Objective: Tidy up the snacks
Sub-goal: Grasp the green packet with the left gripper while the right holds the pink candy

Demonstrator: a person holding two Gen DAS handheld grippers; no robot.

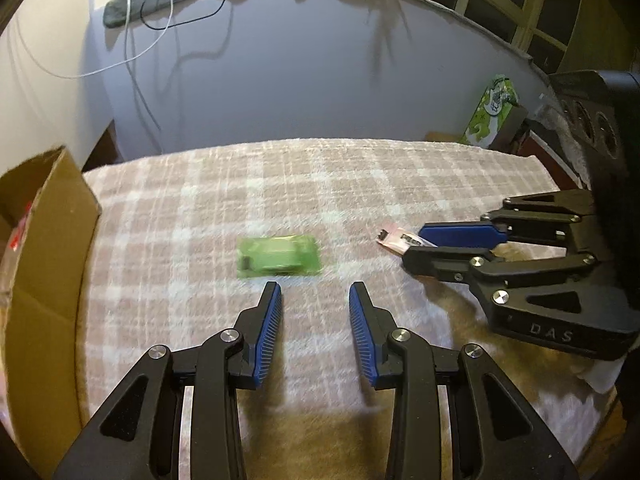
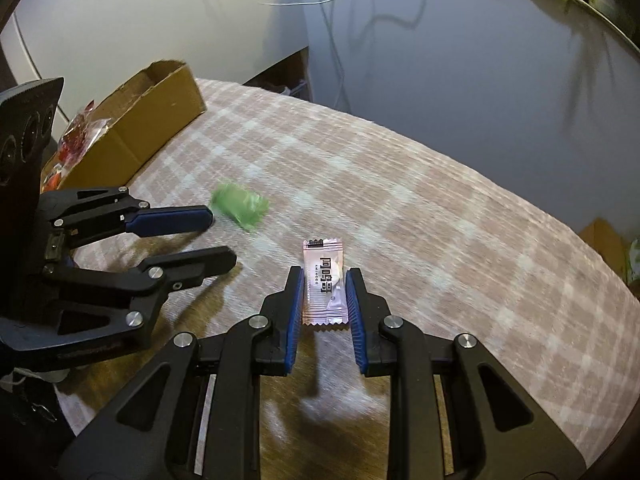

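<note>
Green packet: one; pink packet: one.

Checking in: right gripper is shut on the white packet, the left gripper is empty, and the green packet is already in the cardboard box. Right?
Not quite. The green packet is not in the cardboard box; it lies on the checked cloth just ahead of the empty left gripper, as the left wrist view shows. The right gripper is indeed shut on the white packet.
</note>
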